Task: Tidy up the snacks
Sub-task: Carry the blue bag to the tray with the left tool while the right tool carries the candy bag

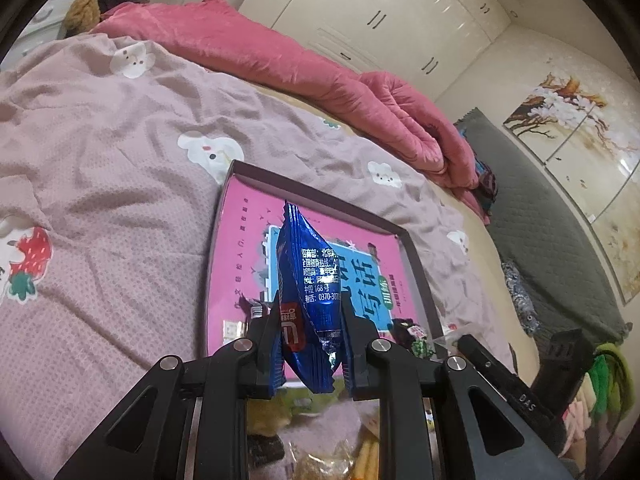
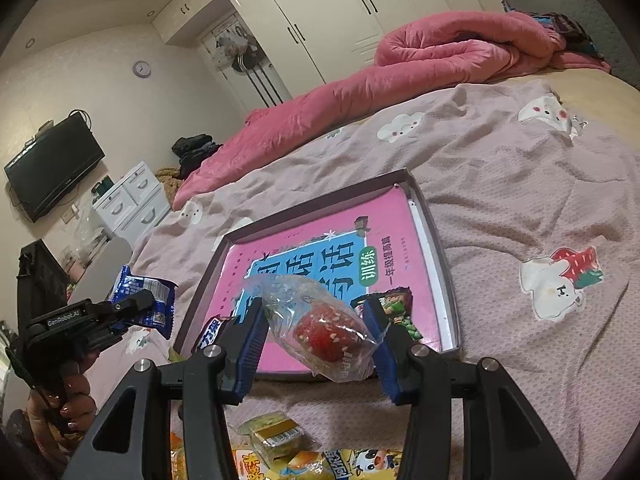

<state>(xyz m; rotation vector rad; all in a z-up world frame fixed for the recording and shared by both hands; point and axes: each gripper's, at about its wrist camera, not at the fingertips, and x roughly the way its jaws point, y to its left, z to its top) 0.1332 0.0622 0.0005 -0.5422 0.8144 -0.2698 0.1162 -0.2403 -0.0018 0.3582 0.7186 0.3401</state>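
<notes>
Bed covered by a mauve bedspread (image 2: 500, 184) printed with white animals and strawberries. A rolled pink quilt (image 2: 400, 68) lies along its far edge. Background: white wardrobe (image 2: 320, 12), wall clock (image 2: 142, 69), wall-mounted television (image 2: 52, 166) (screen dark), white drawer unit (image 2: 132, 200), floral wall painting (image 1: 576, 120).

Even, soft indoor light; strong fisheye warp in both views.
Glossy wardrobe doors (image 1: 400, 20) carry small bright reflections, and the blue snack packet (image 1: 316, 292) glints along its foil. Shadows on the bedspread (image 2: 500, 200) are faint and shallow. Straight lines bow toward the edges, the corners fall into black vignette, and the nearest foreground blurs slightly.
</notes>
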